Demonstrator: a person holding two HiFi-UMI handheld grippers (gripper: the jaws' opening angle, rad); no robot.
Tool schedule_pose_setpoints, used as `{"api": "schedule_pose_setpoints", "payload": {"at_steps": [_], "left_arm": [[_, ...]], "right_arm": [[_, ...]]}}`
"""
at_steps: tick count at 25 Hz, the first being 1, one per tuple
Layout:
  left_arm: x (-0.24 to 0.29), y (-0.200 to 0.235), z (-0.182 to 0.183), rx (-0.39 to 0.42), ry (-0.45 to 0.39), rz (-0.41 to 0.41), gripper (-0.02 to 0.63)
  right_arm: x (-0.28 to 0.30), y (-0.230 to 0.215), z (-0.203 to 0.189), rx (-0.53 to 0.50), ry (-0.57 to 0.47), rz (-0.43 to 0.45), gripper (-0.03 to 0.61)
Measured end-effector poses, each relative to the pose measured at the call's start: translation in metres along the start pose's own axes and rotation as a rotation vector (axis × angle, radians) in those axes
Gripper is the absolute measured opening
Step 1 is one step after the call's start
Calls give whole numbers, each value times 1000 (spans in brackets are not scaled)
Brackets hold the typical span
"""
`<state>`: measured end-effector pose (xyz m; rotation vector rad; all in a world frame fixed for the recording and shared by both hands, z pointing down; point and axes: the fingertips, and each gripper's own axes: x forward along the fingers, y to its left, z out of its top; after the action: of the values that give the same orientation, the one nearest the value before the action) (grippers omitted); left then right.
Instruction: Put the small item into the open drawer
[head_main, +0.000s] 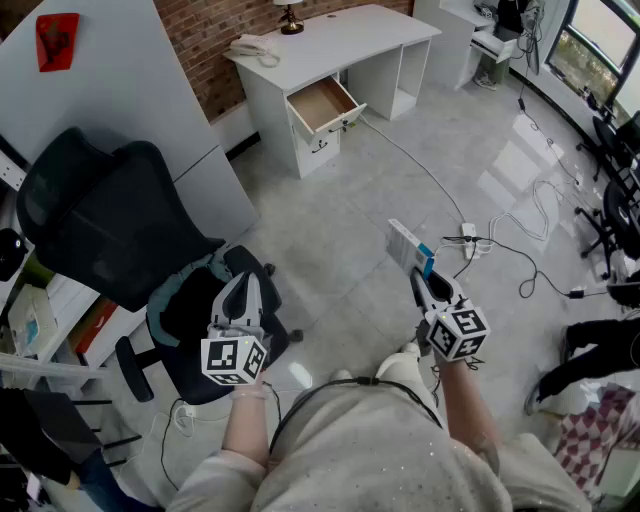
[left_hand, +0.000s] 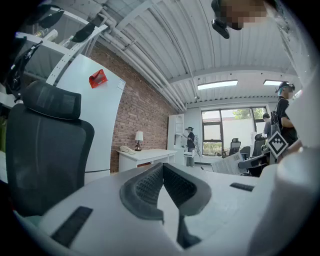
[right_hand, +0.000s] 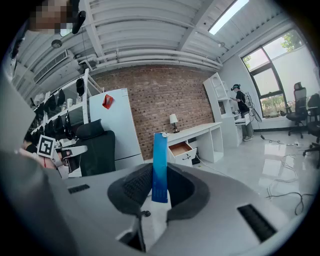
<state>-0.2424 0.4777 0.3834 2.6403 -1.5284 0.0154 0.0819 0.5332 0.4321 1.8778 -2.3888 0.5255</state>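
Note:
The small item is a flat blue and white box (head_main: 408, 246), standing upright between the jaws in the right gripper view (right_hand: 160, 167). My right gripper (head_main: 418, 272) is shut on its lower part, held out over the floor. Far ahead stands a white desk (head_main: 330, 45) with its wooden drawer (head_main: 322, 103) pulled open; in the right gripper view the drawer (right_hand: 181, 148) shows just right of the box. My left gripper (head_main: 243, 282) hangs beside the office chair, and in its own view its jaws (left_hand: 162, 167) meet at the tips with nothing between them.
A black office chair (head_main: 110, 230) stands close on the left. Cables and a power strip (head_main: 468, 232) lie on the tiled floor to the right. A telephone (head_main: 255, 47) and a lamp (head_main: 291, 18) sit on the desk. A person (right_hand: 239, 107) stands far off by the shelves.

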Motion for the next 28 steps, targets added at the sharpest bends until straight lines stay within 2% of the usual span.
{"api": "schedule_pose_setpoints", "payload": {"at_steps": [5, 10, 17, 24, 28], "left_arm": [[-4, -1, 2, -2, 4, -22, 5], [-5, -5, 3, -13, 1, -42, 6], [2, -20, -2, -14, 16, -77, 6], [36, -6, -1, -35, 5, -41, 6], [74, -5, -4, -32, 26, -44, 6]], "right_arm": [[-5, 3, 1, 21, -13, -21, 78], [-15, 4, 19, 83, -78, -30, 78], [-11, 4, 27, 46, -75, -13, 78], [25, -10, 31, 39, -59, 22, 78], [55, -29, 49, 28, -66, 30, 78]]}}
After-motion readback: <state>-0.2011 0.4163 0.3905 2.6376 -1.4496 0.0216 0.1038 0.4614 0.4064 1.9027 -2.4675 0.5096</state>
